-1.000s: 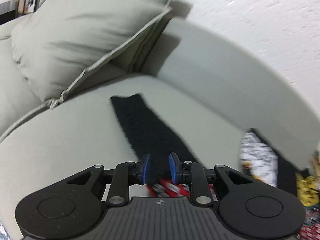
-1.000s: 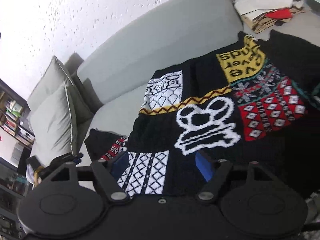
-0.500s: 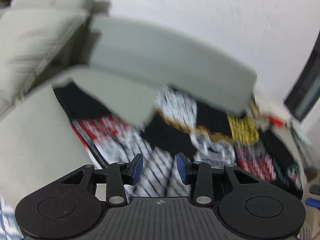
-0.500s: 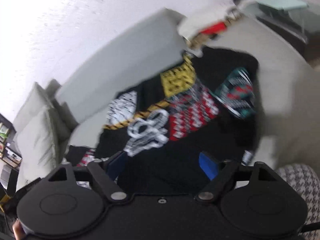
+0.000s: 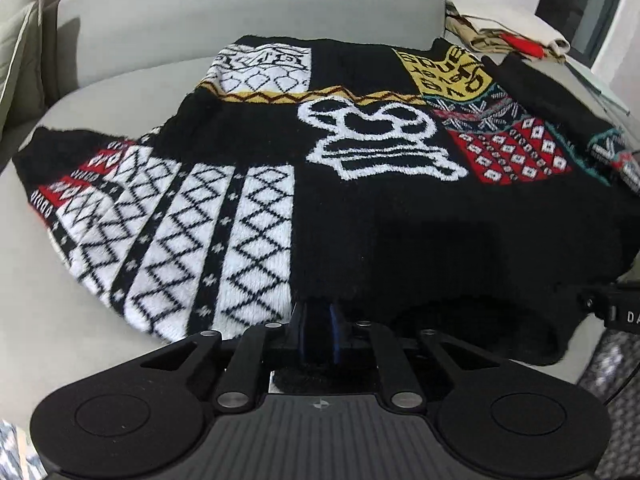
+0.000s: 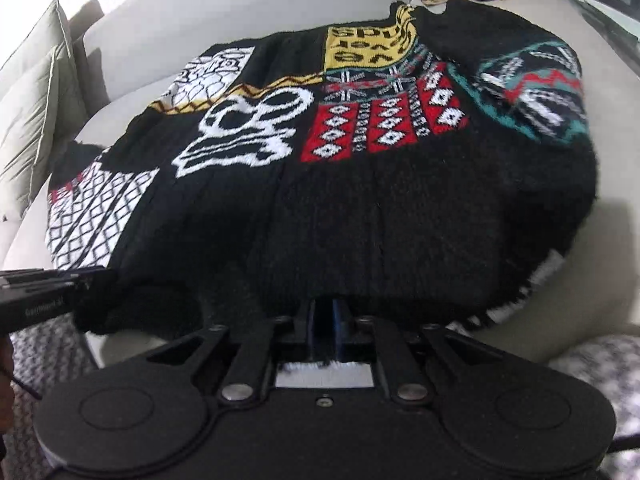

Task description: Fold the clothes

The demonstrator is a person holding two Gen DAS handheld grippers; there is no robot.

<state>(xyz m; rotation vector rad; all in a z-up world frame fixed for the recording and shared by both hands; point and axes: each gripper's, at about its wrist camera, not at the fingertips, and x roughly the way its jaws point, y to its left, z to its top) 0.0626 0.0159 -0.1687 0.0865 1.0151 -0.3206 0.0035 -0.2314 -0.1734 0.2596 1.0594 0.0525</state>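
Note:
A black knitted sweater [image 5: 380, 140] with white, red and yellow pattern patches lies spread flat on a grey sofa seat [image 5: 60, 300]. At its near hem, left of the middle, my left gripper [image 5: 318, 328] is closing, with black fabric pinched between the blue pads. Further right along that hem, my right gripper [image 6: 325, 328] is also closing on the sweater [image 6: 360, 220], knit squeezed between its pads. Each gripper shows at the edge of the other's view: the right gripper [image 5: 616, 312] and the left gripper [image 6: 36, 300].
A folded pile of light clothes [image 5: 504, 36] sits at the sofa's far right end. Grey cushions [image 6: 32, 120] lean at the far left. The backrest [image 5: 240, 8] runs behind the sweater. A houndstooth-patterned surface [image 6: 600, 360] lies below the seat's front edge.
The left gripper swung right, from the sleeve near the cushions to the near hem. The right gripper dropped onto the hem. Both sets of jaws narrowed onto the fabric.

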